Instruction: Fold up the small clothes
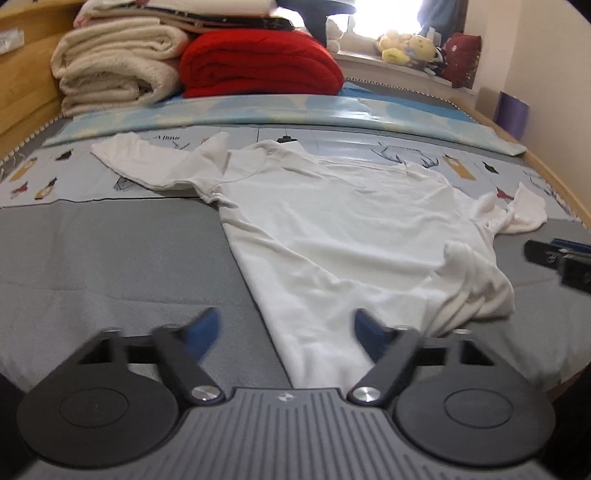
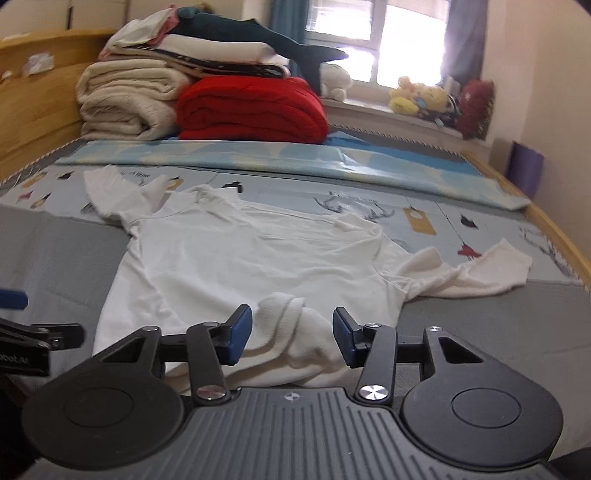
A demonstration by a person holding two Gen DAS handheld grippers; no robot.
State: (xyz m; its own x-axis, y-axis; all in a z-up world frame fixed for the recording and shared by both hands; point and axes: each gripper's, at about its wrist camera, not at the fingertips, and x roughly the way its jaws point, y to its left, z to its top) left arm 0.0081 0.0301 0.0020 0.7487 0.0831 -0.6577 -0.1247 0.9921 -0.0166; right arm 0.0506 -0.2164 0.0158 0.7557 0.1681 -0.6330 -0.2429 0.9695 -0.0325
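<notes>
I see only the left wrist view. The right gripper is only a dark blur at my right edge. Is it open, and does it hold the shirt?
Observer: The right gripper is open; a bunched fold of the white shirt lies between its fingers, not pinched.
Operator: And the sleeve near it? It looks crumpled here.
Observer: The sleeve lies out sideways on the bed, twisted near the armpit, cuff flat.
Operator: What tops the blanket pile?
Observer: A dark plush shark lies on the folded blankets.
</notes>
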